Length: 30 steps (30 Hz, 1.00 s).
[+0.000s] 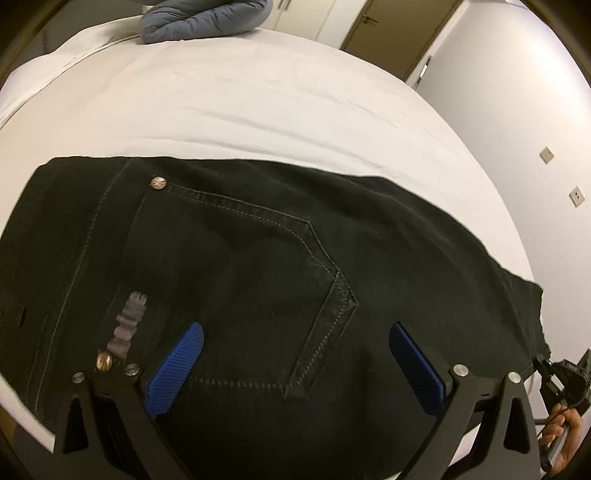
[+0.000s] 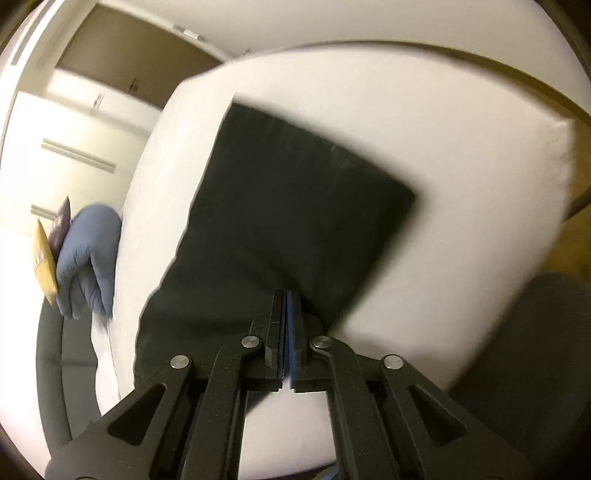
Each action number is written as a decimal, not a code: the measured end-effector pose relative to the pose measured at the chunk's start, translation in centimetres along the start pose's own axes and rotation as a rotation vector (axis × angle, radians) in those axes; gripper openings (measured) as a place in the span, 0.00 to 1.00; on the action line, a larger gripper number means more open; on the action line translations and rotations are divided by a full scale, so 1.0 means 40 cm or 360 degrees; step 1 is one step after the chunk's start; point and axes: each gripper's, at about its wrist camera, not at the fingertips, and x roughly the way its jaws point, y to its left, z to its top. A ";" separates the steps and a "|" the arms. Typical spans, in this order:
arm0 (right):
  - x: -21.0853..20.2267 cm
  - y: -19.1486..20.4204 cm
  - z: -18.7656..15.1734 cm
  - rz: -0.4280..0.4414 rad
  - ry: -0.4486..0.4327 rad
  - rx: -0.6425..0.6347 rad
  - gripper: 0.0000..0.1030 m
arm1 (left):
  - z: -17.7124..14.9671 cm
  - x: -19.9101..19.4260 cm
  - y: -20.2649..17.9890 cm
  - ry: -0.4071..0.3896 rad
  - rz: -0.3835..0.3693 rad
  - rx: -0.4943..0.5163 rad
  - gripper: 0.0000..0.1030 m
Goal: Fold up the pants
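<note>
White bed (image 1: 258,96) fills most of what you see, with pale walls, wardrobe doors and a brown door (image 1: 391,29) behind it. On the sheet your black pants (image 1: 258,258) lie flat and folded over, the back pocket (image 1: 243,280) facing up with its stitching, two metal rivets and a small grey label; in the right wrist view the same pants (image 2: 295,206) appear as a dark rectangle near the mattress edge, rather blurred. At the far end of the bed a blue padded jacket (image 1: 203,18) is bunched up, well apart from the pants, and in the right view you find it (image 2: 88,258) beside a yellow packet (image 2: 44,266) and a dark one. Your left gripper (image 1: 295,358) hangs over the pocket with its blue pads (image 1: 177,369) wide apart, and they hold nothing. Your right gripper (image 2: 286,325) has its jaws pressed together, and I see no cloth between them; it points at the near edge of the pants. In the left view you see your right hand (image 1: 561,439) holding its tool at the lower right corner. Nothing lies between the grippers and the pants.
</note>
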 end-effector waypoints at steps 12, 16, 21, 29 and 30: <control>0.289 0.268 -0.229 0.0431 0.0607 -0.0287 0.03 | -0.016 0.056 -0.095 0.0002 -0.0164 0.0000 0.99; 0.237 0.145 -0.179 0.0438 0.0341 -0.0050 0.00 | -0.044 0.036 -0.089 -0.0001 -0.0157 0.0108 0.97; 0.069 -0.002 -0.095 0.0185 -0.0090 0.0131 0.00 | -0.047 -0.041 -0.081 -0.0112 -0.0185 0.0108 0.80; 0.083 0.240 -0.255 0.0491 0.0180 -0.0214 0.02 | 0.020 0.085 -0.295 0.0055 -0.0656 0.0124 0.61; 0.124 0.283 -0.305 0.0540 0.0265 -0.0252 0.02 | 0.010 0.109 -0.310 0.0109 -0.0691 0.0113 0.49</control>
